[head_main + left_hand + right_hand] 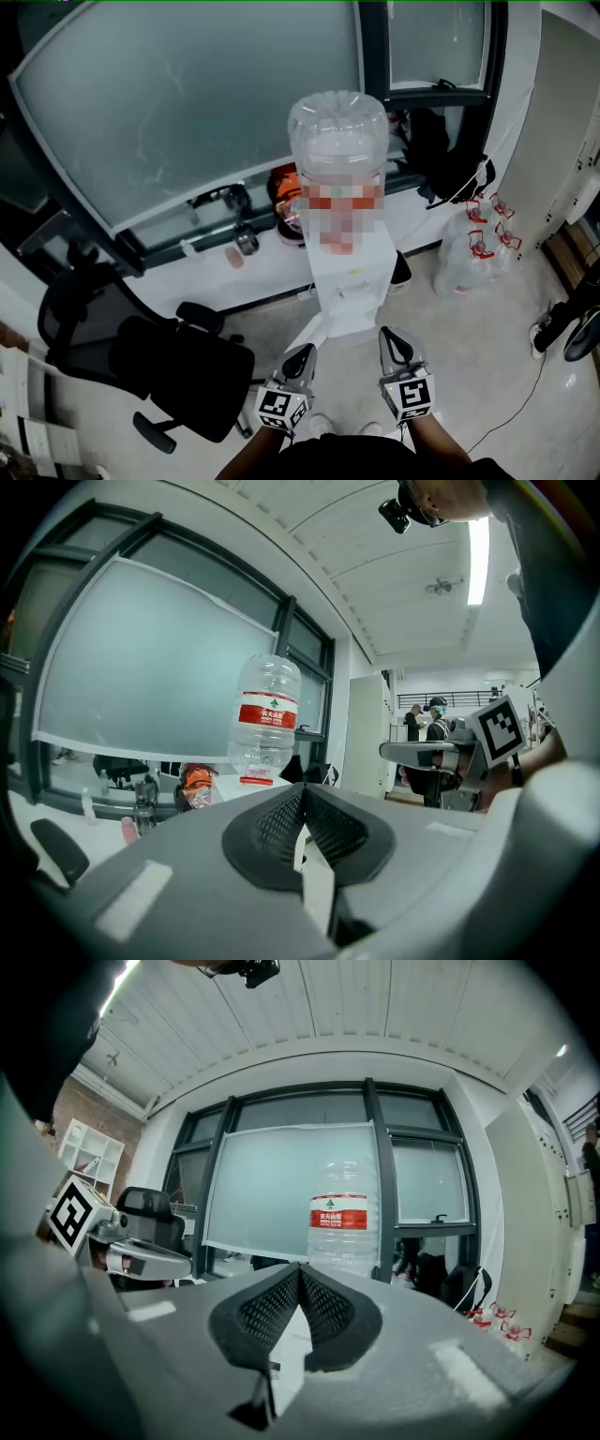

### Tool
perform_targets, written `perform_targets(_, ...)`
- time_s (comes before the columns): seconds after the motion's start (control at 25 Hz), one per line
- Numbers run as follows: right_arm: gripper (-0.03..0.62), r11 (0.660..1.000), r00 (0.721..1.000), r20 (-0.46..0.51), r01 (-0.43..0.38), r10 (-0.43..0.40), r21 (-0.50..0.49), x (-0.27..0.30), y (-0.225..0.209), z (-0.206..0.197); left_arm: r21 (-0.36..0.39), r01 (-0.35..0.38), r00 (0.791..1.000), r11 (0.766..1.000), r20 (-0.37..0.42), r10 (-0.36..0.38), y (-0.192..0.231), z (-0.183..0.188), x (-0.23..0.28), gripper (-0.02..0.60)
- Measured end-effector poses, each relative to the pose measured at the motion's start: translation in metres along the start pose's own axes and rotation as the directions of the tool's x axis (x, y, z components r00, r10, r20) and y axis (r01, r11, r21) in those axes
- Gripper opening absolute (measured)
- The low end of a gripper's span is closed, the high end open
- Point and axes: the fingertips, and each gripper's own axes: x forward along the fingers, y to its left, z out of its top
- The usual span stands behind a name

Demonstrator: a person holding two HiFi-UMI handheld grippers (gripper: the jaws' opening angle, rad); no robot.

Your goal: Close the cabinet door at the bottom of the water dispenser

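Observation:
The white water dispenser [354, 281] stands against the window wall, with a clear bottle [337, 136] on top. At its foot a white cabinet door [317, 330] swings out toward the lower left. My left gripper [306, 352] is shut and empty, just in front of that door's edge. My right gripper [388, 336] is also shut and empty, to the right of the dispenser's base. Both point level at the dispenser. The left gripper view shows the bottle [266, 719] beyond the closed left gripper [302, 789]. The right gripper view shows the bottle [343, 1218] above the right gripper [299, 1267]. The door is hidden in both gripper views.
A black office chair [164, 370] stands on the floor to the left. Bagged water bottles [473, 251] sit to the right of the dispenser, with a black backpack [439, 150] on the sill. A white cabinet [562, 122] lines the right wall. A cable [525, 384] crosses the floor.

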Motion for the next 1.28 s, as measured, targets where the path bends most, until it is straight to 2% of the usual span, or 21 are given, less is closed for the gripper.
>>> perform_targets(0.32, 0.003, 0.997, 1.000, -0.011, -0.021, 0.021, -0.078, 0.023, 0.024, 0.002, 0.002, 0.005, 1.000, 1.000, 0.023, -0.005, 0.035, 0.000, 0.005, 0.018)
perform_targets(0.52, 0.003, 1.000, 1.000, -0.021, -0.004, 0.003, -0.018, 0.024, 0.010, -0.007, -0.008, -0.006, 1.000, 1.000, -0.006, 0.006, 0.031, -0.006, 0.015, 0.018)
perform_targets(0.8, 0.003, 0.999, 0.998, -0.057, -0.028, 0.027, -0.019, 0.031, -0.011, -0.015, -0.045, -0.047, 0.999, 0.998, -0.001, 0.047, 0.028, -0.008, 0.031, 0.018)
perform_targets(0.92, 0.003, 0.999, 0.997, -0.060, -0.041, 0.040, -0.012, 0.037, -0.015, -0.020, -0.028, -0.061, 0.998, 0.998, -0.018, 0.060, 0.032, -0.009, 0.037, 0.018)
perform_targets(1.12, 0.003, 0.999, 0.996, -0.073, -0.051, 0.051, 0.003, 0.046, -0.019, -0.043, 0.032, -0.032, 0.999, 0.999, -0.041, 0.033, 0.034, -0.024, 0.051, 0.018)
perform_targets(1.28, 0.003, 0.998, 0.996, -0.066, -0.068, 0.068, -0.003, 0.064, -0.019, -0.076, 0.008, -0.063, 0.997, 0.998, -0.038, 0.063, 0.049, -0.055, 0.067, 0.018)
